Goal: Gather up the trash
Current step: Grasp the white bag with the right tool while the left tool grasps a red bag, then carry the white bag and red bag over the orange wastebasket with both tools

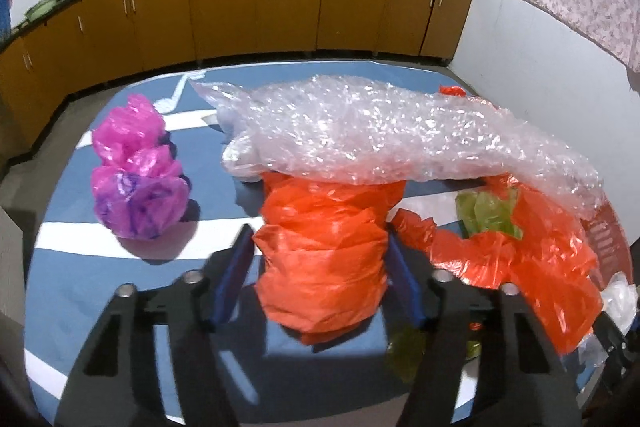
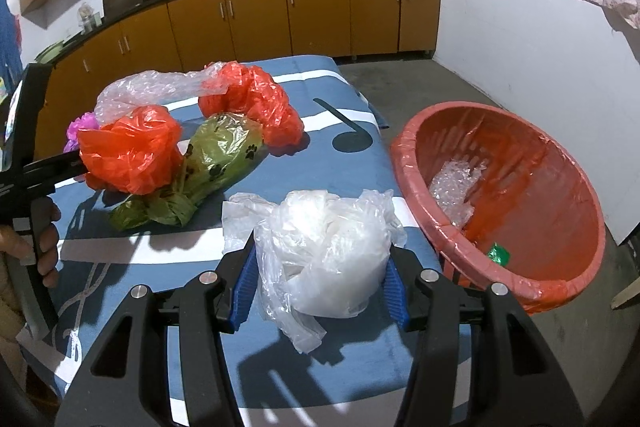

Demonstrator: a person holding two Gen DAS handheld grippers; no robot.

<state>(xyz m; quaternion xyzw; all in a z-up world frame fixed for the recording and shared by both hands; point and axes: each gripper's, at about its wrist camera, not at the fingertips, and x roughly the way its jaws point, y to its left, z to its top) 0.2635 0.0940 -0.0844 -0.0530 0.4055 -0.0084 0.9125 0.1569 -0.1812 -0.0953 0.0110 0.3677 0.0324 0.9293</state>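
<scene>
On the left, a hand [image 2: 40,243] gripped the handle of the left gripper [image 1: 320,263], angled down with its jaws pinching an orange bag [image 1: 324,259] above the blue cloth [image 1: 120,287]. The right gripper [image 2: 320,267] pinched a white bag [image 2: 328,263] near the cloth's right edge, just beside the red basket [image 2: 560,211], which stood over bare floor.

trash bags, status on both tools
Left tool closing on orange bag. Right tool shut on white bag. Red bin beside it, path clear.
</scene>
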